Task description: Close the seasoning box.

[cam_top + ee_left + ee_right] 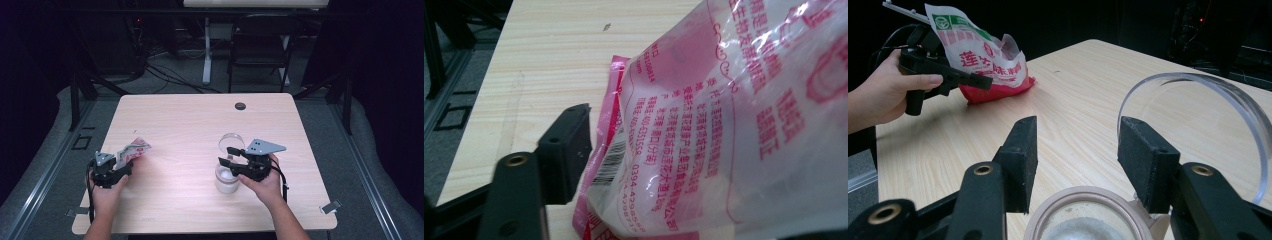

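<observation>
Left gripper [122, 167] jaws wide, seemingly unclamped around pink bag [134, 150]; right gripper [226, 156] open over jar [226, 181].

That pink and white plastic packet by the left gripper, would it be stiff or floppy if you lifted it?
Probably floppy: the packet is thin crinkled film that sags and creases. Its glossy surface looks slippery, so it might slide from the jaws. It seems light, slumping loosely on the table.

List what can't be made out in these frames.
- Left gripper, left gripper view: one jaw hidden behind the pink printed bag, so any contact is unclear.
- Bag text, high view: too small to read.
- Jar, right gripper view: cut off by the bottom edge; white contents unidentifiable.
- Jar's clear hinged lid: right side cut off.
</observation>
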Demonstrator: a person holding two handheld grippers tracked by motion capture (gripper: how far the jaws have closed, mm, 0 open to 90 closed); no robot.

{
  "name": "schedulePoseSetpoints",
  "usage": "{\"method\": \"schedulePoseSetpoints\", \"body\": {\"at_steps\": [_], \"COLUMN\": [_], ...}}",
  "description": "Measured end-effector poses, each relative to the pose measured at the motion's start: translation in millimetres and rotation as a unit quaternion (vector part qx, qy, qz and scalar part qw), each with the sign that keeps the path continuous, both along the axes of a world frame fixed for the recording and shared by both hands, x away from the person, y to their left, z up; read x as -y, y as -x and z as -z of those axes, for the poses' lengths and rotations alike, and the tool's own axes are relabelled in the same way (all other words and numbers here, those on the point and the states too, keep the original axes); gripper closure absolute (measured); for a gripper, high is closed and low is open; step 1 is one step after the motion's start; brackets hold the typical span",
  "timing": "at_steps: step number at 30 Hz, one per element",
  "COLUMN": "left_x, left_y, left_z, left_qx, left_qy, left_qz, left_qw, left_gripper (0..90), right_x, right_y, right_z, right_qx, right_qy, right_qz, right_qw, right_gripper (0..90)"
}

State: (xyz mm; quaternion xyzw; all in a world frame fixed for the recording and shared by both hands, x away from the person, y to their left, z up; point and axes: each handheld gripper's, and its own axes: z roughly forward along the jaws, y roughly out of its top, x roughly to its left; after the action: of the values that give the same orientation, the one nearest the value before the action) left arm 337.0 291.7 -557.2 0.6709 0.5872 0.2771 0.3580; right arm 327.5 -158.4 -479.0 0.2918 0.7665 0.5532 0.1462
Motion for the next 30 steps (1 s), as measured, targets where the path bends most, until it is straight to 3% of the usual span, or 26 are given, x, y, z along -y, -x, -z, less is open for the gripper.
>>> {"method": "schedulePoseSetpoints", "body": {"at_steps": [6,8,17,23,30], "left_x": [5.6,9.0,27.2,39.8,60.1], "left_y": [3.5,4.8,11.4,18.3,24.6], "left_z": [-3.7,-5.3,-14.2,-24.3,-31.3], "left_qx": [-0.003,0.003,0.019,0.043,0.053], "left_qy": [0.002,0.009,-0.007,-0.004,-0.022], "left_qz": [0.022,0.03,0.061,0.089,0.121], "left_qw": [0.9997,0.9995,0.9979,0.9951,0.991], "left_gripper": [29.5,29.5,29.3,29.2,29.1], "right_x": [-0.7,-0.7,-2.2,-2.6,-2.4], "right_y": [0.0,0.3,1.4,1.5,2.4], "right_z": [-1.4,-2.1,-3.8,-3.8,-5.5], "right_qx": [0.002,0.003,0.006,0.007,0.007], "right_qy": [-0.001,0.0,-0.002,0.0,0.0], "right_qz": [-0.002,-0.002,-0.002,-0.002,-0.003], "right_qw": [1.0,1.0,1.0,1.0,1.0], "right_gripper": [50.0,49.9,48.7,48.5,48.1]}}
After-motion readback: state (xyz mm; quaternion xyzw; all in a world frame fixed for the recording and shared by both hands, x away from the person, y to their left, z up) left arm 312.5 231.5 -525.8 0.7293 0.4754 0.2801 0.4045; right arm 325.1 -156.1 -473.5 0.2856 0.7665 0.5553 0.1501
